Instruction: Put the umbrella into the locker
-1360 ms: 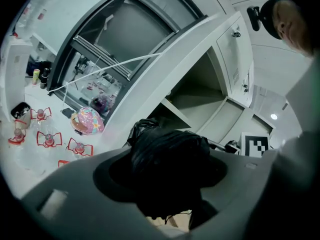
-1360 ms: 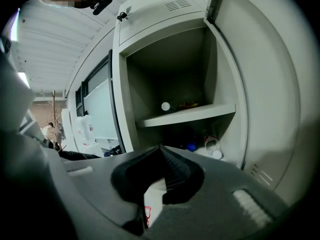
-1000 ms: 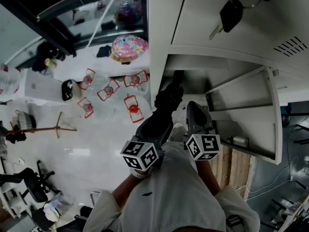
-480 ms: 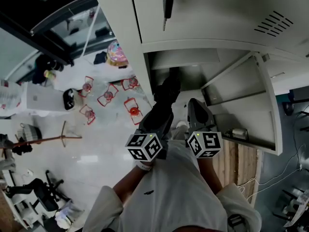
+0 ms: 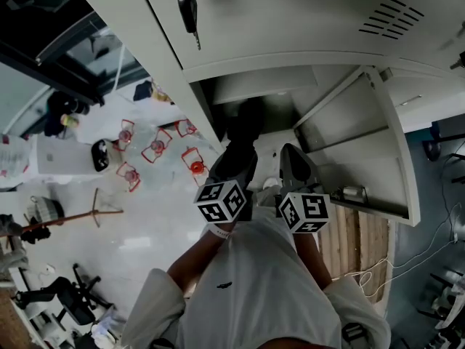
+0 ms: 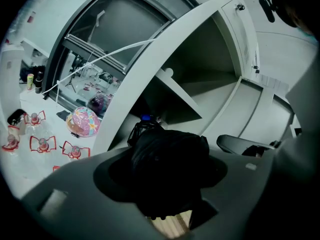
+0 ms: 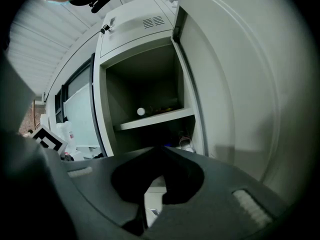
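Left gripper (image 5: 233, 168) is gripping the probably light, squashy umbrella (image 6: 167, 164) mid-bundle near the locker (image 7: 145, 79); right gripper (image 7: 161, 152) fingers are sitting together, empty.

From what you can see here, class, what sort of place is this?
Probably a lab or workroom: a pale grey metal locker bank, a black key fob hanging from one door, and a black wheeled office chair.

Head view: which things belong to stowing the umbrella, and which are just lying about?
Job: umbrella, clamped in left gripper; open locker compartment; its door.
Lying about: hanging key; red-framed items; colourful dome; white ball inside the locker.
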Motion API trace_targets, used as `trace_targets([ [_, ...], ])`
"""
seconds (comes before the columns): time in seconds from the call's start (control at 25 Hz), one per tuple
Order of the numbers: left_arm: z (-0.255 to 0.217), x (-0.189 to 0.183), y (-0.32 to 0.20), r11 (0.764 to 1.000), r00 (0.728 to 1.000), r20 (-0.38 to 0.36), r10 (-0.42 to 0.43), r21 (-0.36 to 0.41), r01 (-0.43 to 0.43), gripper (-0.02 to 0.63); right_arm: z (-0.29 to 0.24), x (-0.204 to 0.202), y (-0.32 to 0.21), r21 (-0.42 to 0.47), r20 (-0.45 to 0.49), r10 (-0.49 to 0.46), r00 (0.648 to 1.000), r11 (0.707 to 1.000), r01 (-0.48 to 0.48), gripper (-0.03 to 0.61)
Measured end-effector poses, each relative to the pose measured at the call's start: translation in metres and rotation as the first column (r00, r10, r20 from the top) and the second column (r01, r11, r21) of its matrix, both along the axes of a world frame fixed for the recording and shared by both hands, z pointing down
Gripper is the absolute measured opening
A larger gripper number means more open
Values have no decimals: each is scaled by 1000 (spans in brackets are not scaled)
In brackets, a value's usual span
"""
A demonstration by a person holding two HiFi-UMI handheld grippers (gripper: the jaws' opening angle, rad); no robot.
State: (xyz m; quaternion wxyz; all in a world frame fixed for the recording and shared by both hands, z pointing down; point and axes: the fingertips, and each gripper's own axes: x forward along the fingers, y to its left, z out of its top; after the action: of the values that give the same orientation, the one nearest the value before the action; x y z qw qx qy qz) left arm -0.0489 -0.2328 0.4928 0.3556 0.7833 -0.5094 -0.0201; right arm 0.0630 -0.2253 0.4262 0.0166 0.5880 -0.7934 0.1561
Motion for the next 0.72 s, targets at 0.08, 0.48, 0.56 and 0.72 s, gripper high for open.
trace_targets([
  [0.08,2,3,-5,1000,1000,8,-5,8,4,313,1,2,-1,-3,2,3,1000,1000,-3,2],
  [0.48,8,12,-31,999,999,31,-25,31,24,313,6,6,-9,-18,15,8,1000,1000,-7,2],
  [0.56,9,14,-37,999,999,32,-29,31,28,314,10,9,-13,-21,17,22,1000,1000,-22,2],
  [0.72,15,19,-48,999,998,48,-34,32,32,314,14,12,-16,-30,14,36,999,999,-36,2],
])
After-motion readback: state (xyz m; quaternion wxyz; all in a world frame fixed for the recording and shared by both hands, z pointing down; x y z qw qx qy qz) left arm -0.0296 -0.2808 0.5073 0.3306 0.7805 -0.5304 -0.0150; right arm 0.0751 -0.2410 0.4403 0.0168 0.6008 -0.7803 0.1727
